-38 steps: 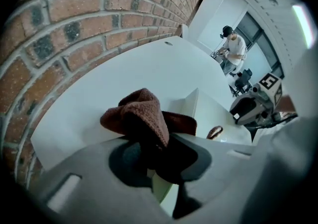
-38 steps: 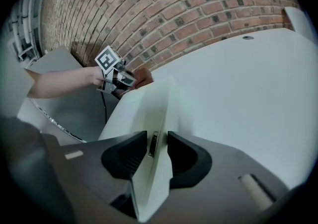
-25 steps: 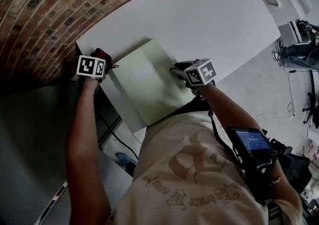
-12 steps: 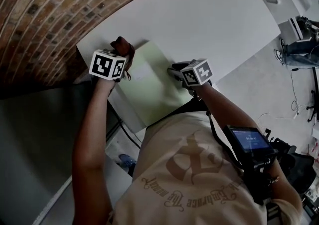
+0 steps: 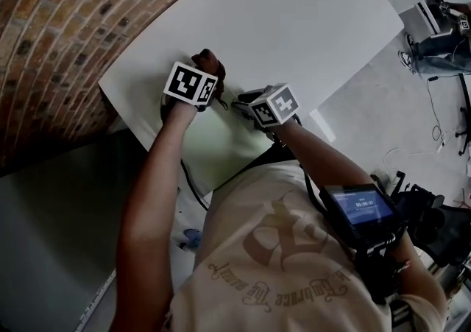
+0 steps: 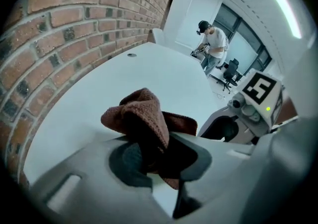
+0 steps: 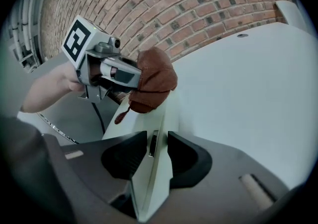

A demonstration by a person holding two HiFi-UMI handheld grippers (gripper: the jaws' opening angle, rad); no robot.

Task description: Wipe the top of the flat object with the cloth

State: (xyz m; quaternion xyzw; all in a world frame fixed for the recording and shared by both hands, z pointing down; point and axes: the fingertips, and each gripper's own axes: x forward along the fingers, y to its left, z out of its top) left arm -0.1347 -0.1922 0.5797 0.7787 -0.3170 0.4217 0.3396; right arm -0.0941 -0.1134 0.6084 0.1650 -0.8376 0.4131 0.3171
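A pale green flat board [image 5: 221, 139] lies on the white table [image 5: 294, 21] near its front edge. My left gripper [image 5: 210, 73] is shut on a bunched brown cloth [image 5: 208, 60], which sits over the board's far edge. In the left gripper view the cloth [image 6: 144, 118] bulges up out of the jaws of the left gripper [image 6: 159, 161]. My right gripper [image 5: 239, 104] is close beside it, shut on the board's right edge. The right gripper view shows the board's thin edge [image 7: 151, 168] held by the right gripper [image 7: 158, 151], with the cloth [image 7: 151, 79] just ahead.
A brick wall [image 5: 66, 21] runs along the table's far left side. To the right there is grey floor with cables and equipment [image 5: 441, 36]. A person [image 6: 211, 44] stands far off in the room. A small screen [image 5: 360, 209] is strapped to the right forearm.
My left gripper has carried the cloth to the right along the board's far part, from its left corner to close beside the right gripper. The right gripper has kept its hold in place.
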